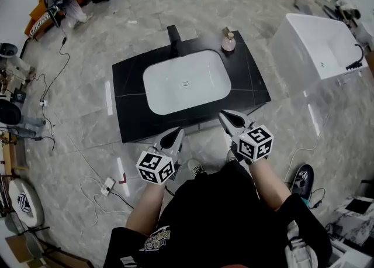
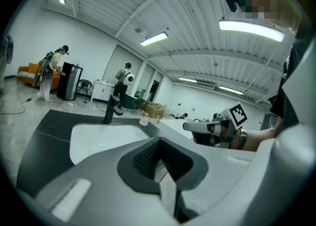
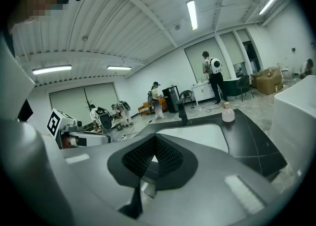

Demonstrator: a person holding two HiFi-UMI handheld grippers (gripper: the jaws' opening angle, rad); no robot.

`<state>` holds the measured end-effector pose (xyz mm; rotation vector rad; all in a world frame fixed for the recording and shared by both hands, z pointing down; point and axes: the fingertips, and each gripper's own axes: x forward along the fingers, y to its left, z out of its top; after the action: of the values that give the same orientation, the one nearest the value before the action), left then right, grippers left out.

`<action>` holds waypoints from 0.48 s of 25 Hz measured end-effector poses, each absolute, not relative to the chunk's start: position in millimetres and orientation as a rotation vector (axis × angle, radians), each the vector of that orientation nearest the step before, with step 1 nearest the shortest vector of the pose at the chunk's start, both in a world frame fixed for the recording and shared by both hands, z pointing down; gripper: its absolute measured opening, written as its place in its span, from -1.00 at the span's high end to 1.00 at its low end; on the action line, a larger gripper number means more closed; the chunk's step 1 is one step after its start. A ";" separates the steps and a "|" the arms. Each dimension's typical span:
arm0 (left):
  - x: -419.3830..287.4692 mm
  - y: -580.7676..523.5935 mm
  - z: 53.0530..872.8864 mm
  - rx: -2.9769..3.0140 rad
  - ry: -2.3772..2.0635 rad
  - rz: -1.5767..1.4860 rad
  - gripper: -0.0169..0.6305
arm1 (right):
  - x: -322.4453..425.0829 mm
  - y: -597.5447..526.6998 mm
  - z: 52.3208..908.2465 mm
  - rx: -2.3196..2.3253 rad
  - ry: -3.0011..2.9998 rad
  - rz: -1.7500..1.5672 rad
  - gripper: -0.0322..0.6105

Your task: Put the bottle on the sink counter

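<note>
A small pinkish bottle (image 1: pixel 228 41) stands upright on the black sink counter (image 1: pixel 248 82), at its back right corner beside the white basin (image 1: pixel 186 81). It also shows far off as the bottle (image 2: pixel 143 119) in the left gripper view and the bottle (image 3: pixel 227 114) in the right gripper view. My left gripper (image 1: pixel 173 138) hangs in front of the counter's front edge, shut and empty. My right gripper (image 1: pixel 228 119) hovers at the front edge, right of the basin, also shut with nothing in it. Both are well short of the bottle.
A black faucet (image 1: pixel 173 34) rises behind the basin. A white bathtub (image 1: pixel 318 47) stands to the right of the counter. Cables (image 1: pixel 55 76) trail over the tiled floor at left. Several people (image 3: pixel 213 77) stand far off by furniture.
</note>
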<state>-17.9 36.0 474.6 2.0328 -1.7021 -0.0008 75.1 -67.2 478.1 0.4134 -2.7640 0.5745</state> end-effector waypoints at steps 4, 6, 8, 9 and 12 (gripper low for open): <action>-12.2 32.4 465.1 2.039 -1.735 -0.011 0.95 | 70.6 -66.7 469.6 0.348 -2.779 0.538 0.81; -9.4 30.0 462.9 2.026 -1.746 -0.022 0.94 | 72.0 -68.4 465.5 0.328 -2.784 0.530 0.81; -2.5 26.9 463.6 2.008 -1.745 -0.040 0.95 | 77.6 -71.0 461.8 0.314 -2.789 0.522 0.81; 2.0 24.9 464.7 2.000 -1.745 -0.044 0.95 | 81.3 -72.4 460.3 0.307 -2.793 0.517 0.81; 16.7 17.9 467.9 1.982 -1.757 -0.047 0.95 | 94.2 -75.5 459.6 0.280 -2.802 0.520 0.81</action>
<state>16.7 17.9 467.9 1.9815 -1.7568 -0.0468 94.2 -75.5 459.6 0.2798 -2.8021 0.5205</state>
